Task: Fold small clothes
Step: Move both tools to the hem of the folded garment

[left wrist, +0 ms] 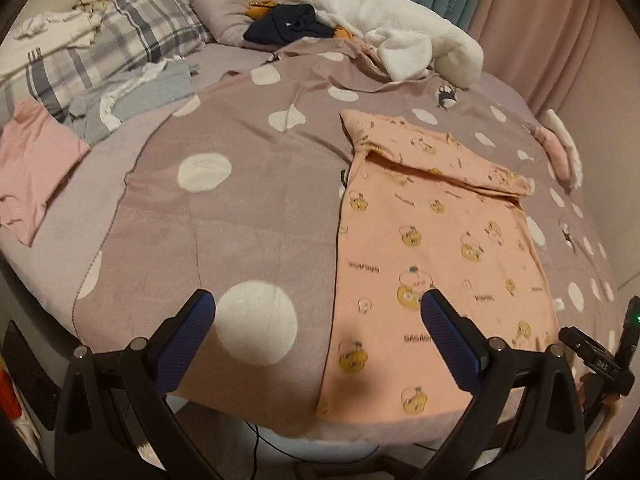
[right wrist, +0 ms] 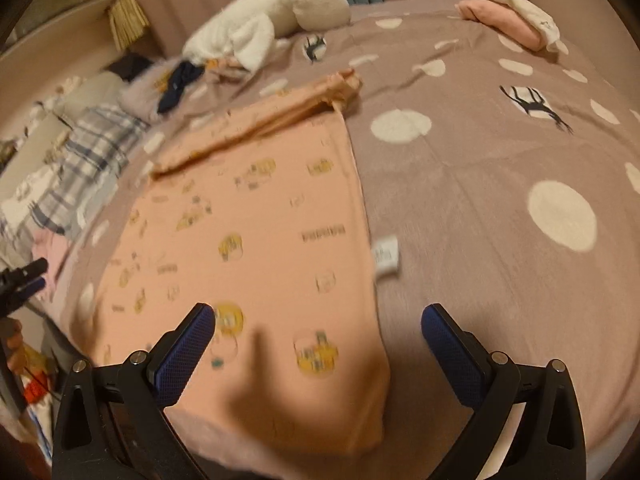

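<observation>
A peach child's garment with yellow cartoon prints lies flat on the mauve polka-dot bedspread, its far part folded over in a band. My left gripper is open and empty, hovering over the garment's near left edge. The garment also shows in the right wrist view, with a white label sticking out at its right edge. My right gripper is open and empty above the garment's near right corner. The left gripper's tip shows at the left edge there.
Folded pink and cream clothes lie at the far right of the bed. A white plush blanket, dark clothes, plaid pillows, a pale blue garment and a pink garment lie around the far and left sides.
</observation>
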### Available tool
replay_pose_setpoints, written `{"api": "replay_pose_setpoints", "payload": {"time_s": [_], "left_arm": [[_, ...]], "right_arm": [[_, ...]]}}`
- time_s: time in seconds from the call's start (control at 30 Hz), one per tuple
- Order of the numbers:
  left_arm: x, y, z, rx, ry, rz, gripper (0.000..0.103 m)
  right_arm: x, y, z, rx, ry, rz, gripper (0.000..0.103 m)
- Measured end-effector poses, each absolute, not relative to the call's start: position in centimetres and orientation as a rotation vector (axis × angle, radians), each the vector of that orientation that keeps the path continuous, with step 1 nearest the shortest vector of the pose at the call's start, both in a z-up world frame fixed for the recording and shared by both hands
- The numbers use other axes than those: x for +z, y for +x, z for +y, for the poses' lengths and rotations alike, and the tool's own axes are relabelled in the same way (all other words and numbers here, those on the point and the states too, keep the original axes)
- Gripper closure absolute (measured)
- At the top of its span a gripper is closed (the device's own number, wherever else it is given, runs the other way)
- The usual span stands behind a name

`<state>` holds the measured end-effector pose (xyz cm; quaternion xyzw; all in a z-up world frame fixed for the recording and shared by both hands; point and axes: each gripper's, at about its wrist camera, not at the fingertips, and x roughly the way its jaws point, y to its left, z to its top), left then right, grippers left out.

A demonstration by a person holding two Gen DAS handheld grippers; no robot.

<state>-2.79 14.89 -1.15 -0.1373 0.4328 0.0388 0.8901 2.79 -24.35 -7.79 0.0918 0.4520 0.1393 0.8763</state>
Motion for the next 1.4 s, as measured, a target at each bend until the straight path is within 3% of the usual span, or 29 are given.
{"api": "replay_pose_setpoints", "payload": {"time_s": [0.43,1.4], "left_arm": [[-8.3,-3.0,14.5,-0.187,-0.546,1.191,0.0],[-9.3,-4.2,12.5,-0.283,-0.553,1.208,0.001]], "right_arm": [[-6.4,0.1,-27.3,0.262,0.337,1.03,0.0],[-9.8,1.0,-27.7,0.346,0.381,1.219,0.004]]}}
